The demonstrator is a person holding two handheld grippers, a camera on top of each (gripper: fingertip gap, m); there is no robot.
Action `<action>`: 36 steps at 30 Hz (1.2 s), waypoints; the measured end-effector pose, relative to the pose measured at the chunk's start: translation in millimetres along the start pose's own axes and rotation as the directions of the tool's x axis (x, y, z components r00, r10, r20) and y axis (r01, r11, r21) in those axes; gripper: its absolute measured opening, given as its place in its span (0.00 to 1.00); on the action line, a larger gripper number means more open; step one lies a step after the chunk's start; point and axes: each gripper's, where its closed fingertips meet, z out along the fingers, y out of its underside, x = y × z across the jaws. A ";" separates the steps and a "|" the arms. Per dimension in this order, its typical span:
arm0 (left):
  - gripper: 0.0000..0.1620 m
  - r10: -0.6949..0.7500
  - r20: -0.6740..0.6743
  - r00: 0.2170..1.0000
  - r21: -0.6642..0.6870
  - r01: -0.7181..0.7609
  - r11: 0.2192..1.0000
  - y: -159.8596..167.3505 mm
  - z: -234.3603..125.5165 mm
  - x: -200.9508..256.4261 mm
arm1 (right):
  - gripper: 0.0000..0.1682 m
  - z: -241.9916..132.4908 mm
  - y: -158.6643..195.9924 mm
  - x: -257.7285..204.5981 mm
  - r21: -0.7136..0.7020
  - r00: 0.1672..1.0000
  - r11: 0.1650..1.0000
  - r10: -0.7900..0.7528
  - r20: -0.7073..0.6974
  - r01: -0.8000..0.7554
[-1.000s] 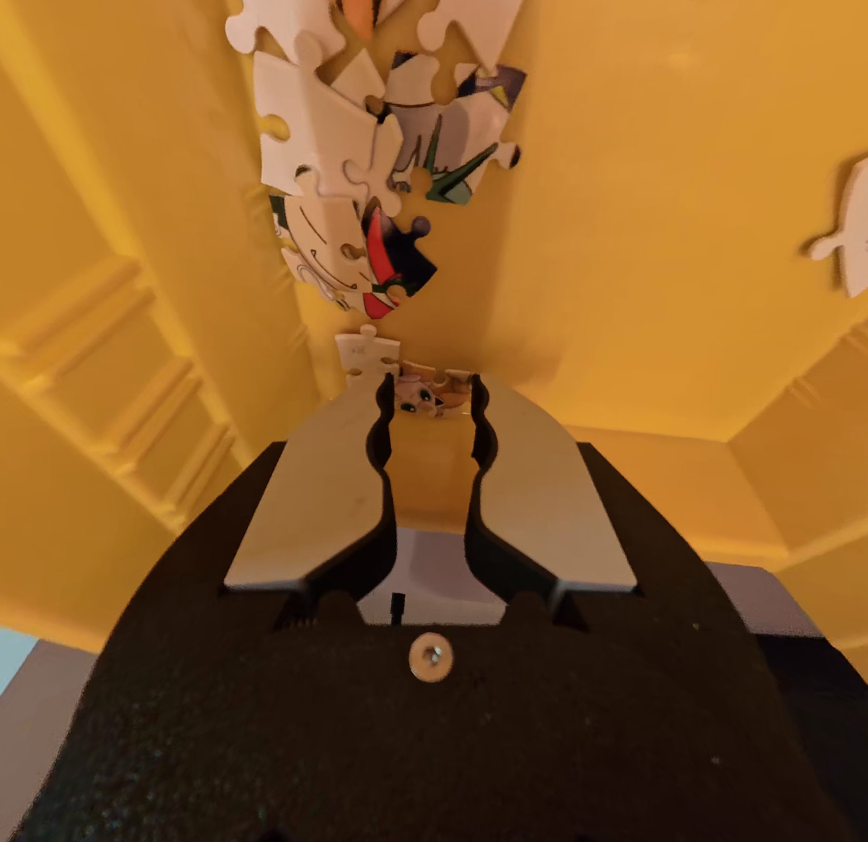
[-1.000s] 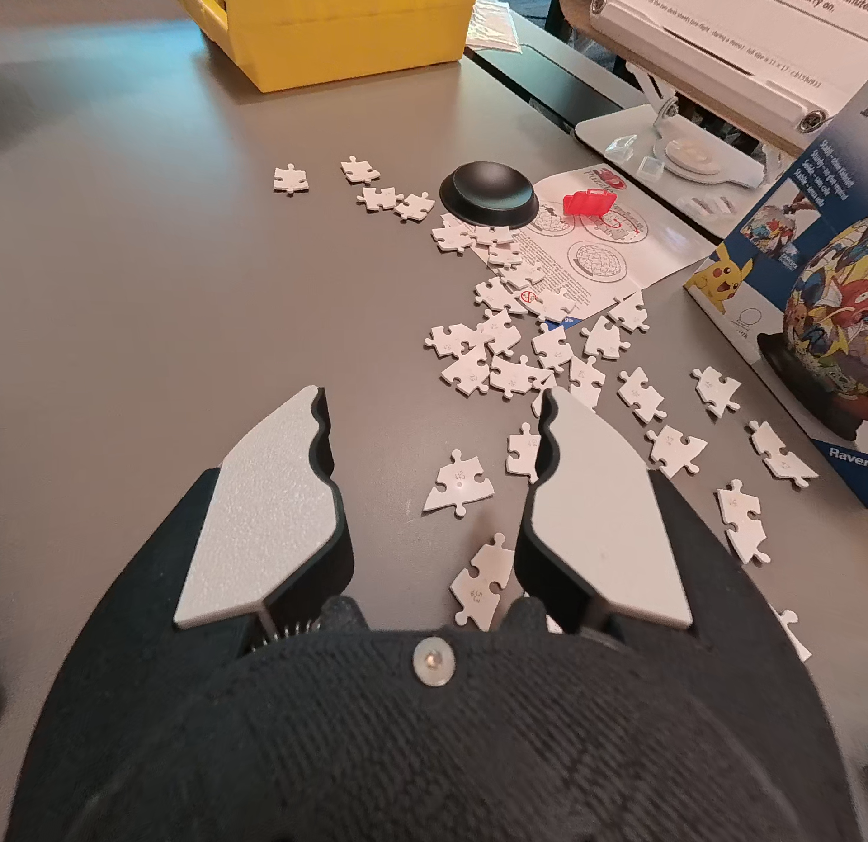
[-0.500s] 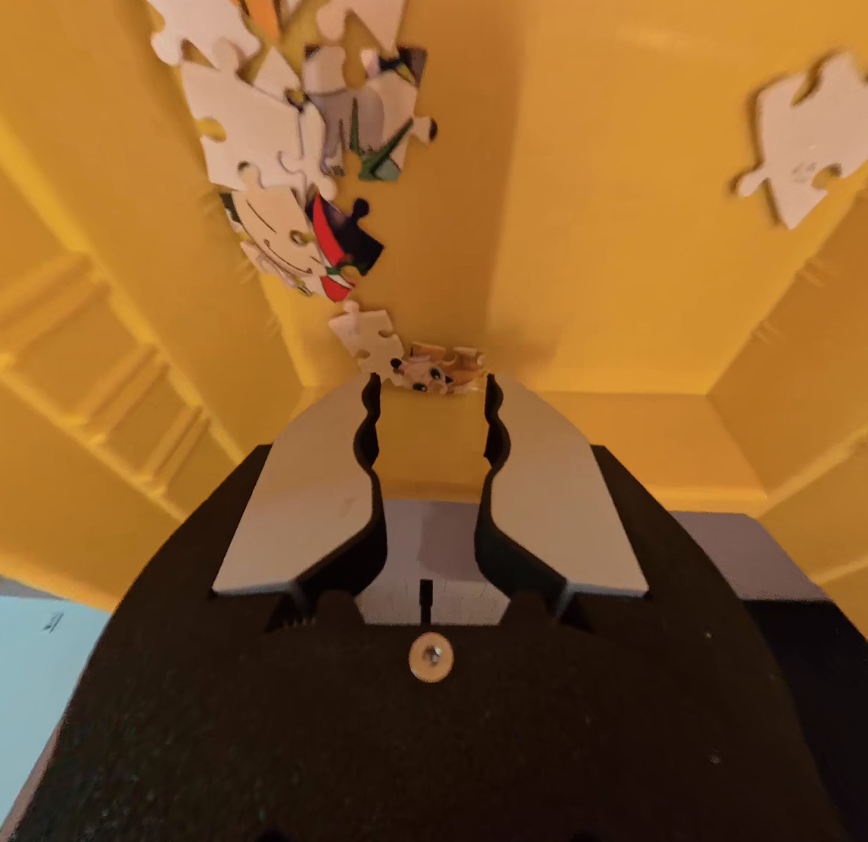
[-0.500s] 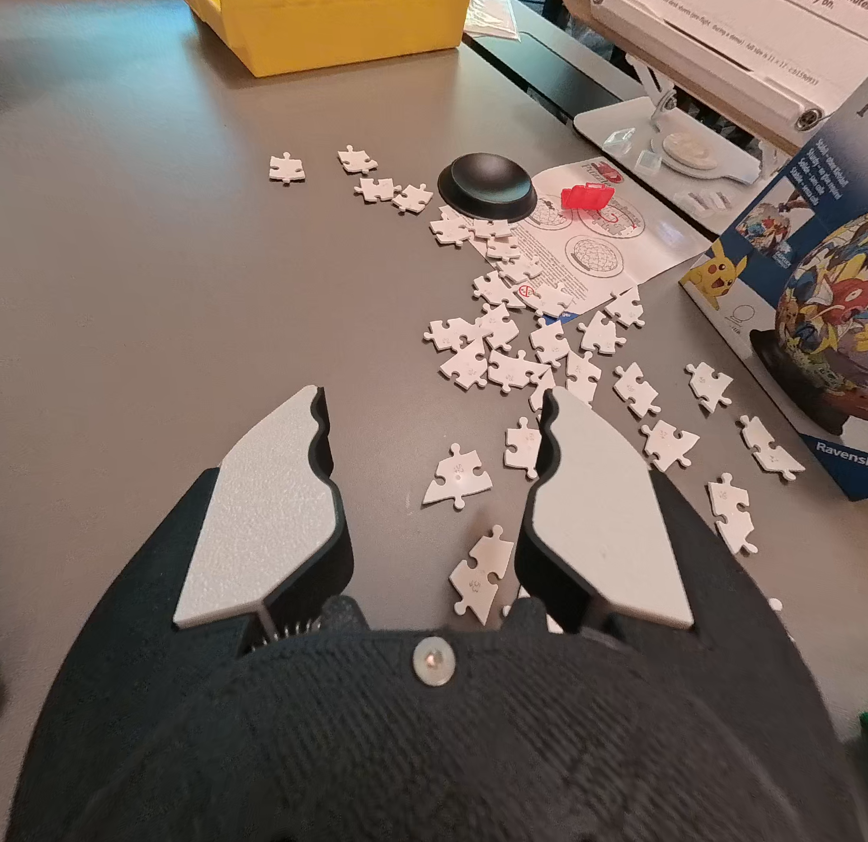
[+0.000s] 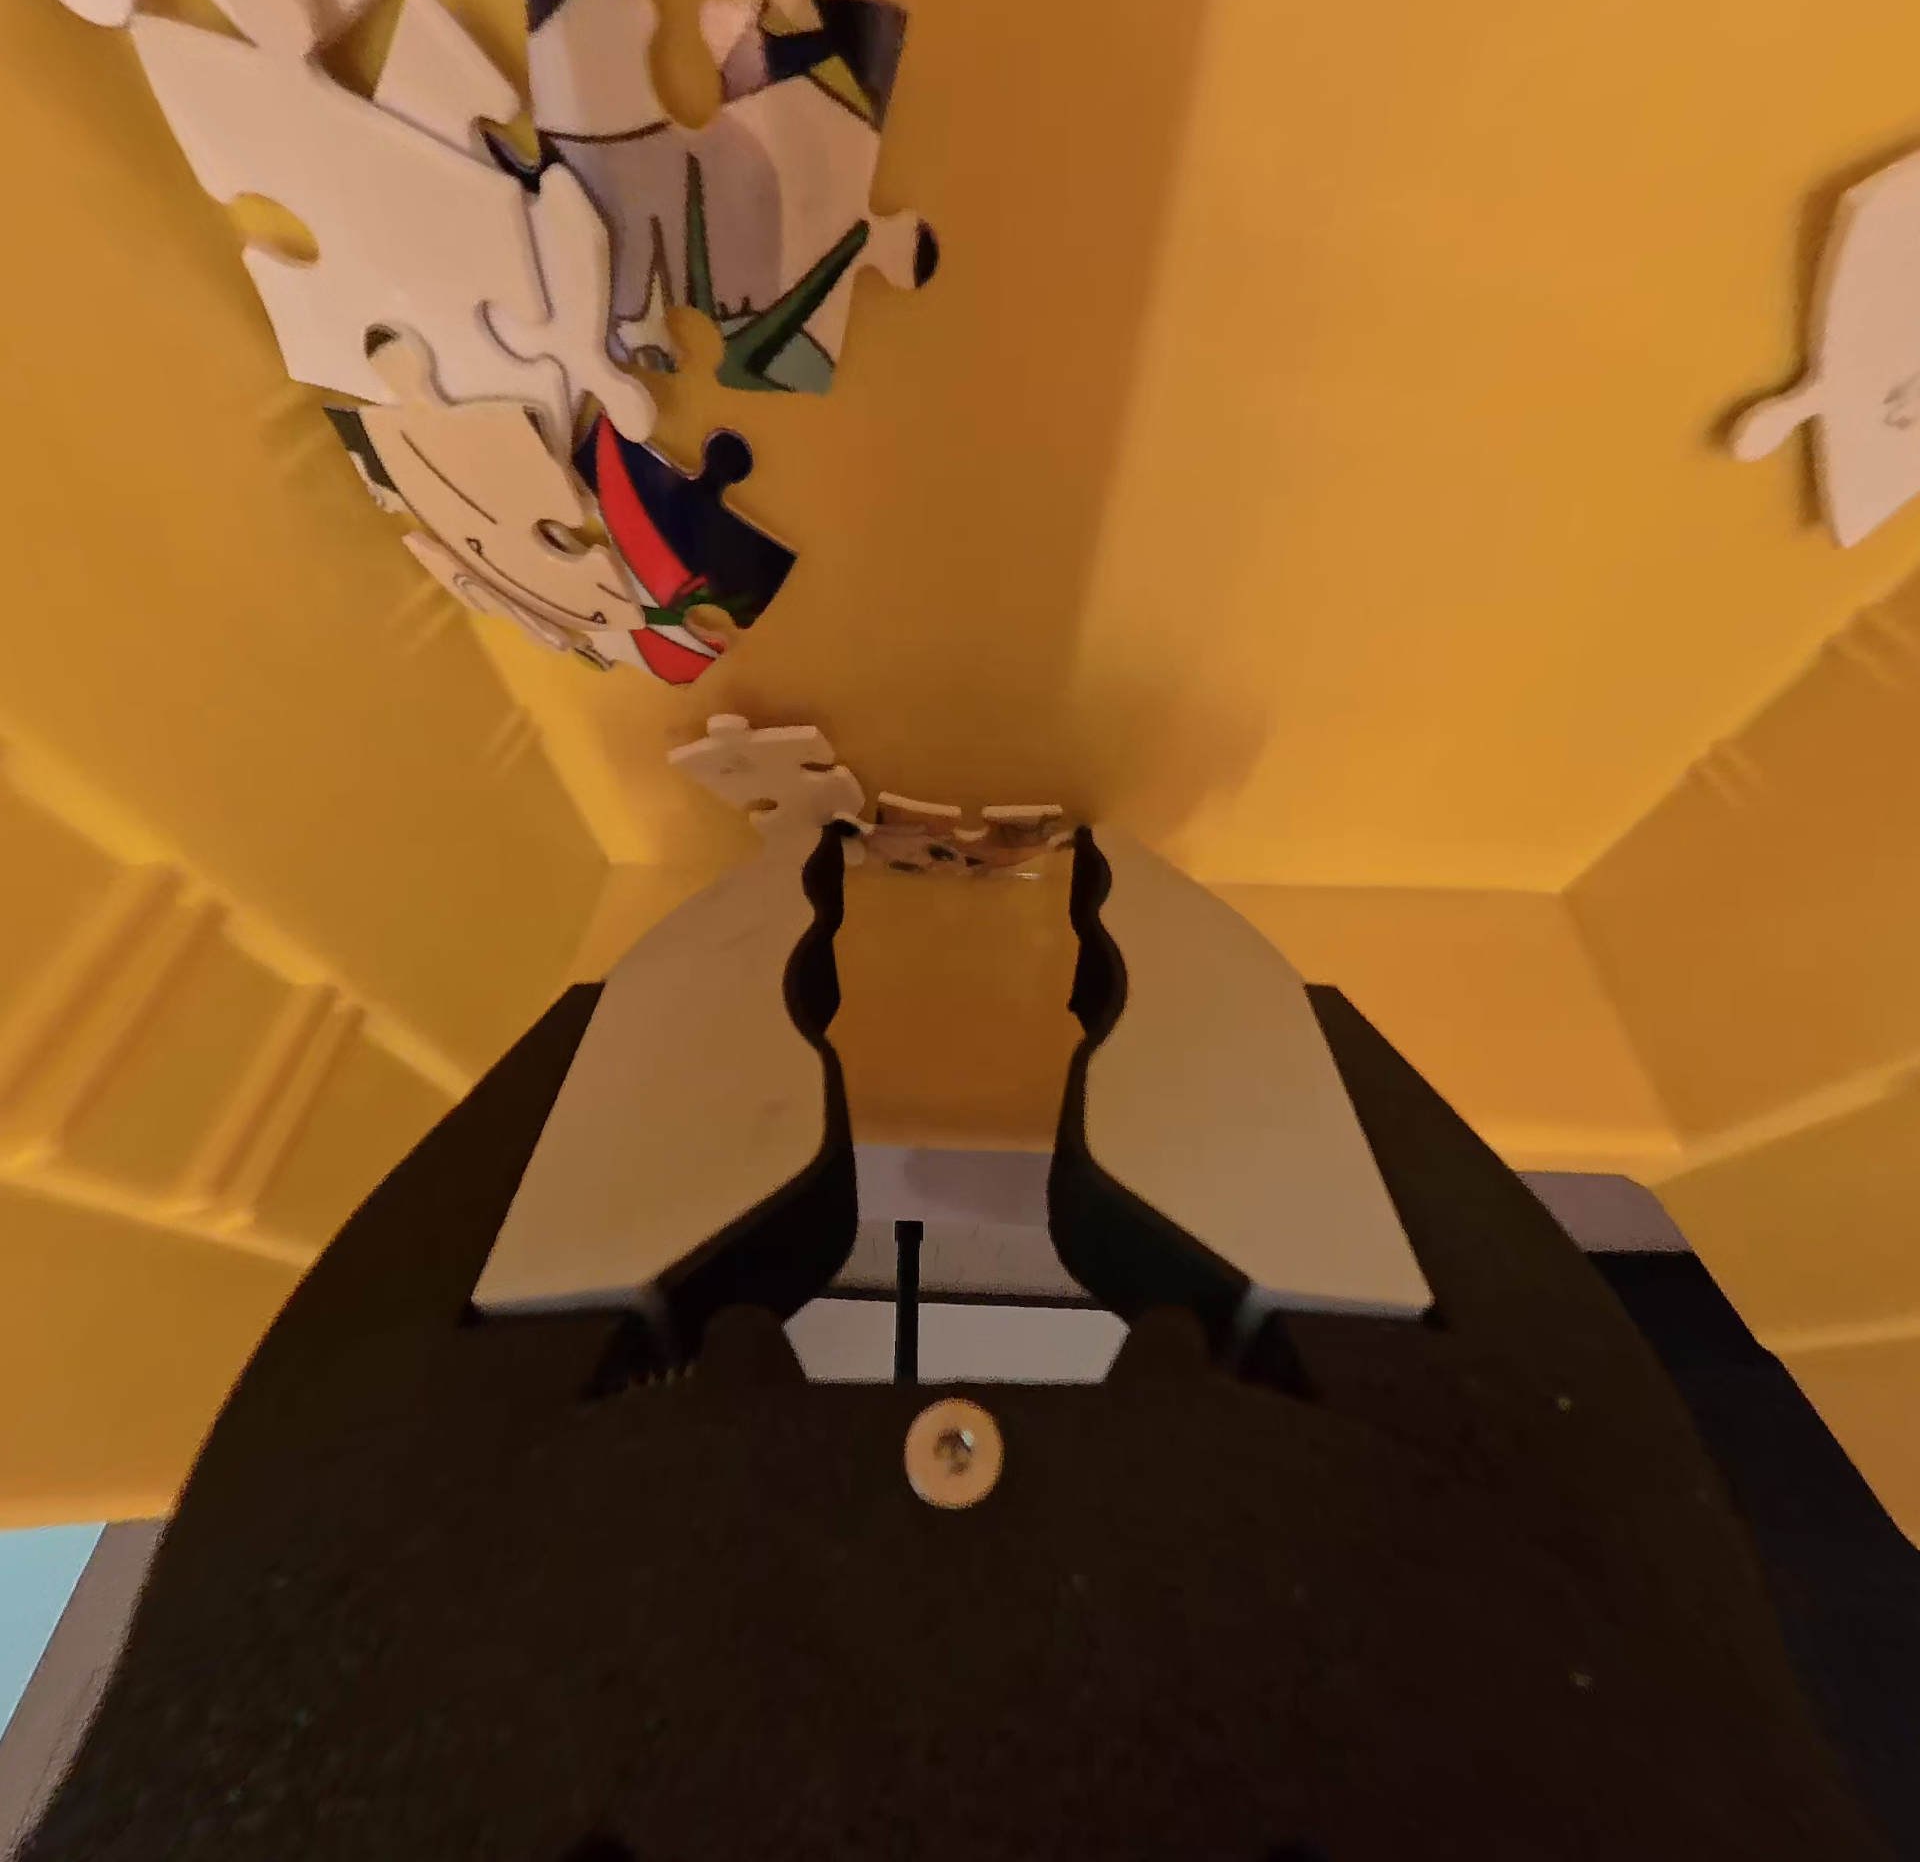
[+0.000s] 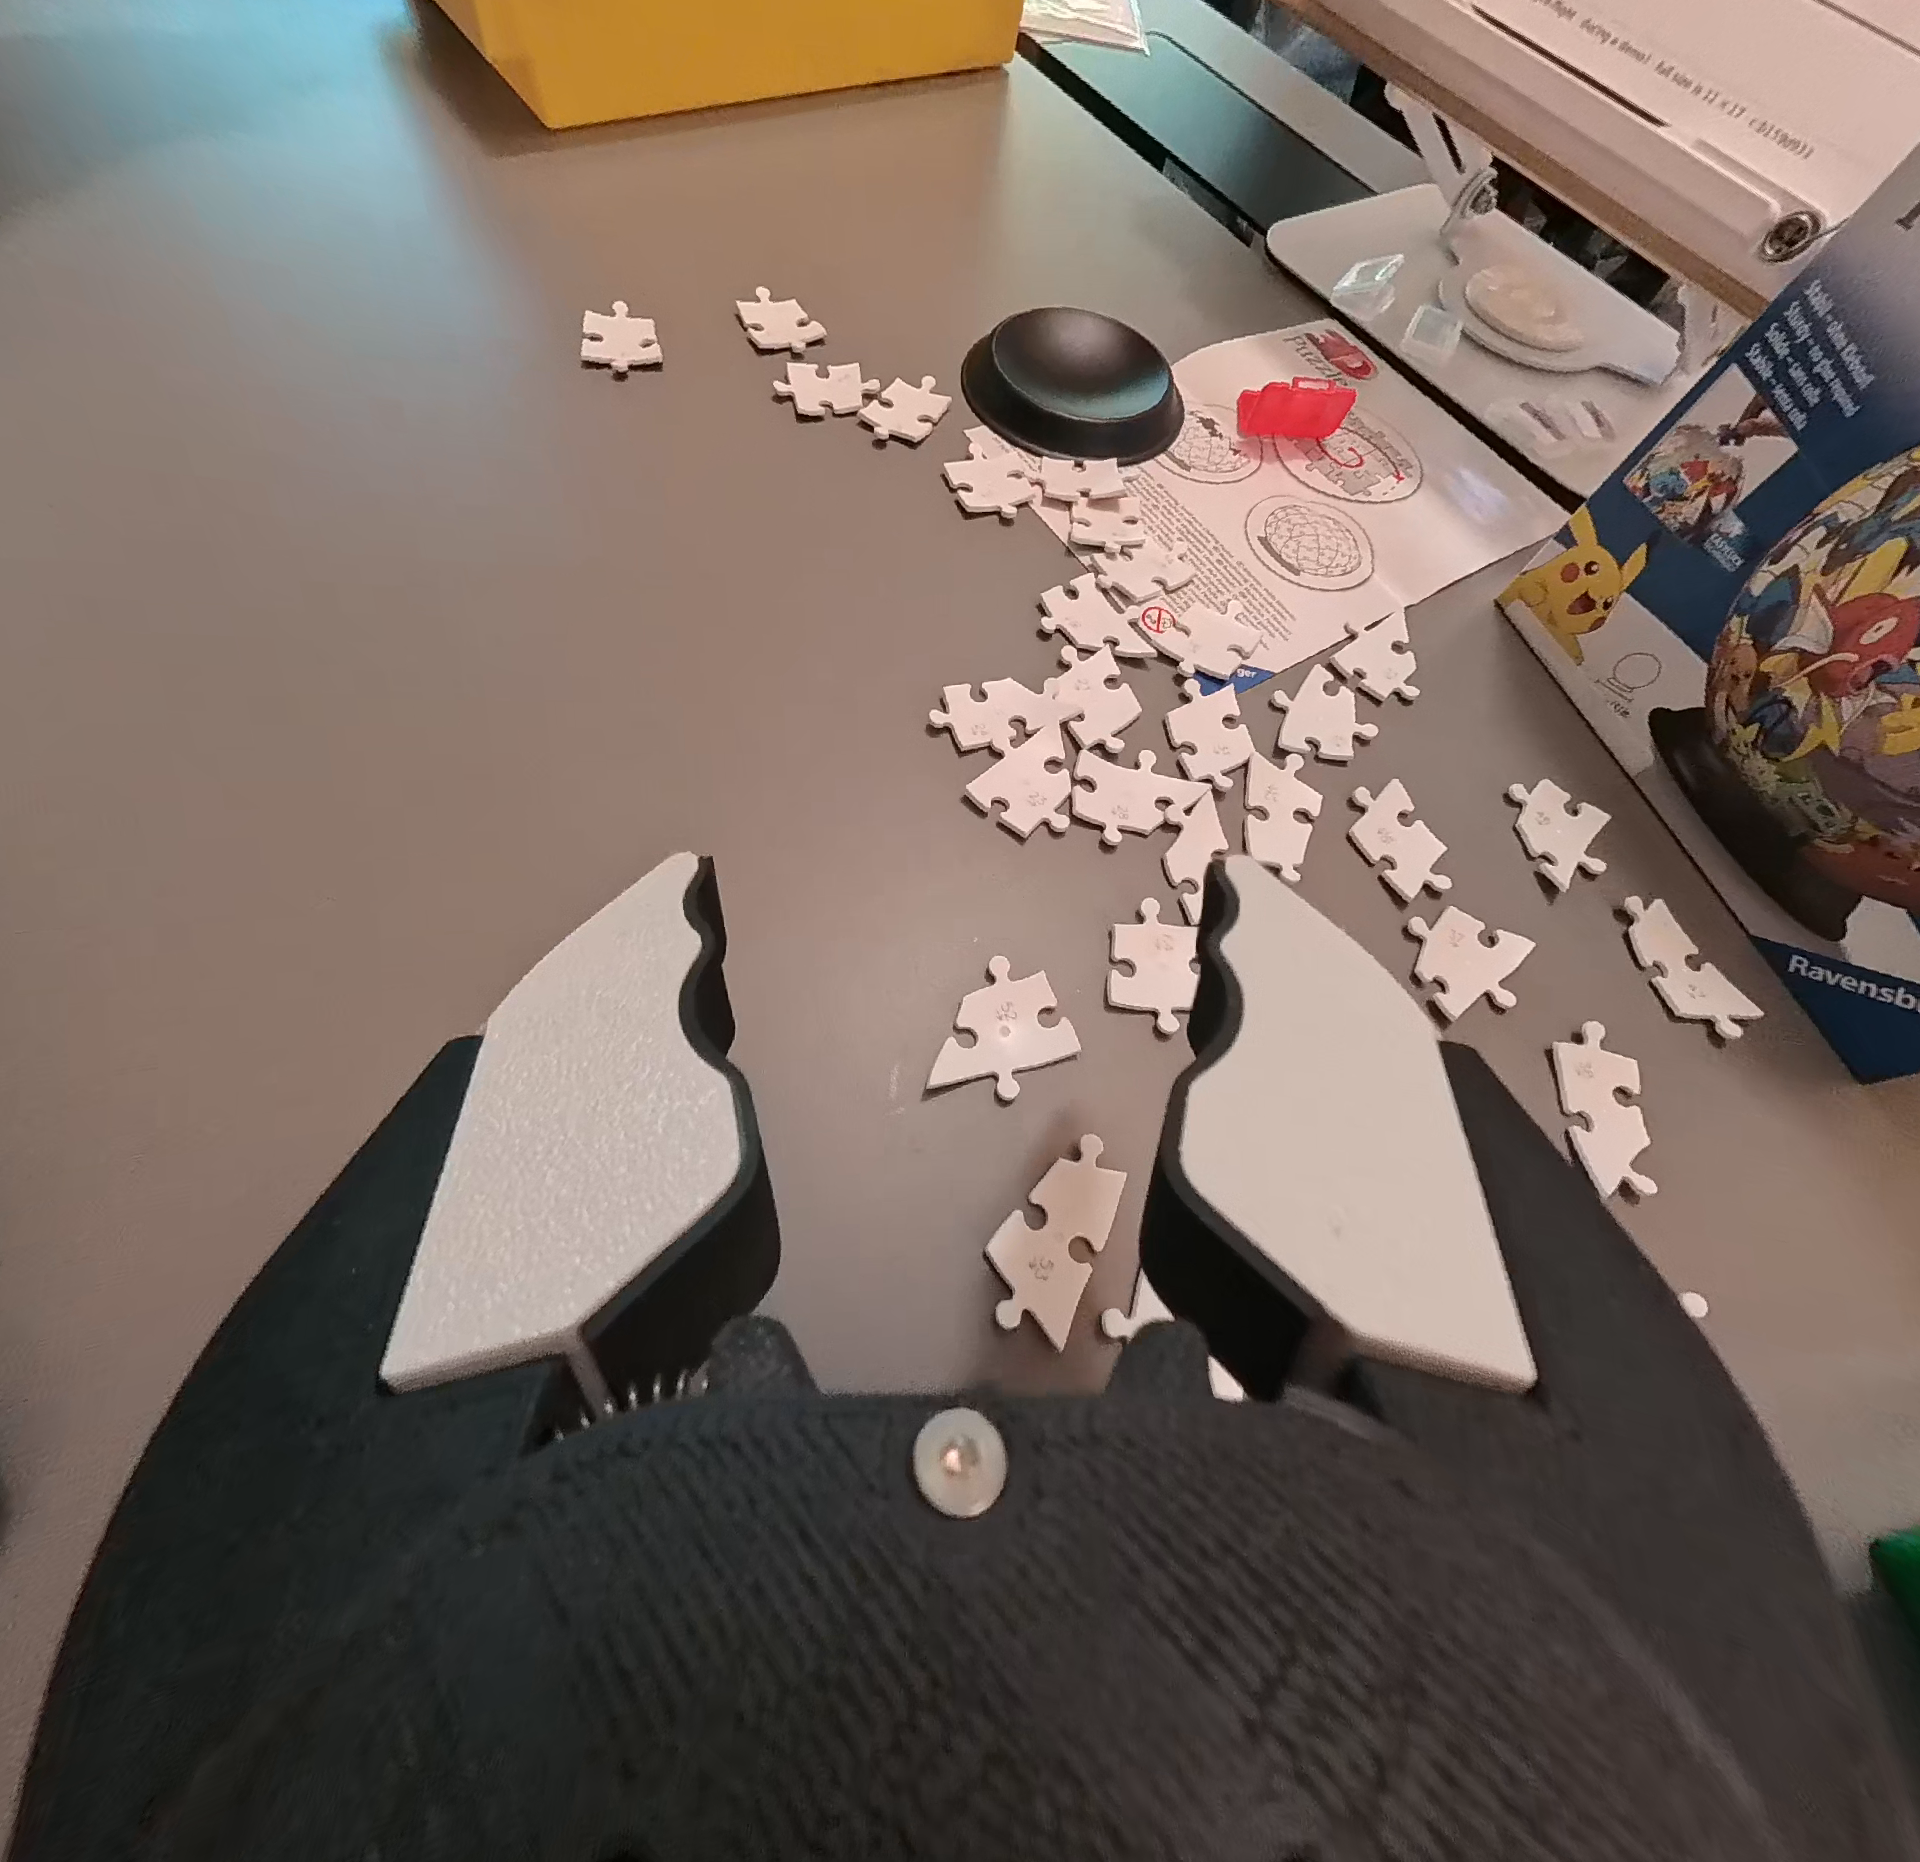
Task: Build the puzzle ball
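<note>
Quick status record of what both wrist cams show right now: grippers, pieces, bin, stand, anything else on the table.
left gripper: open, inside the yellow bin, tips at a colour-printed piece on the bin floor
bin pieces: a loose overlapping cluster, some print up, some white back up
right gripper: open, empty, above the grey table
table pieces: scattered, white backs up
black stand: on the table beside the instruction sheet
red clip: on the sheet
puzzle box: far right
</note>
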 end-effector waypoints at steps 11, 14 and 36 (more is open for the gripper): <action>0.22 0.111 -0.024 0.994 0.190 -0.105 0.976 -6.5 -27.7 7.7 | 0.52 -0.4 -4.4 -0.8 0.018 1.000 1.000 -0.004 -0.002 0.004; 0.22 0.209 -0.166 0.964 0.377 -0.133 0.917 -3.4 -65.0 30.0 | 0.51 2.1 -18.2 -4.2 0.070 1.000 0.998 0.003 0.007 -0.003; 0.22 0.878 0.198 -0.436 0.948 0.313 -0.058 218.1 -202.6 300.7 | 0.30 24.2 -243.4 -119.1 0.255 0.470 0.629 0.200 0.860 -0.734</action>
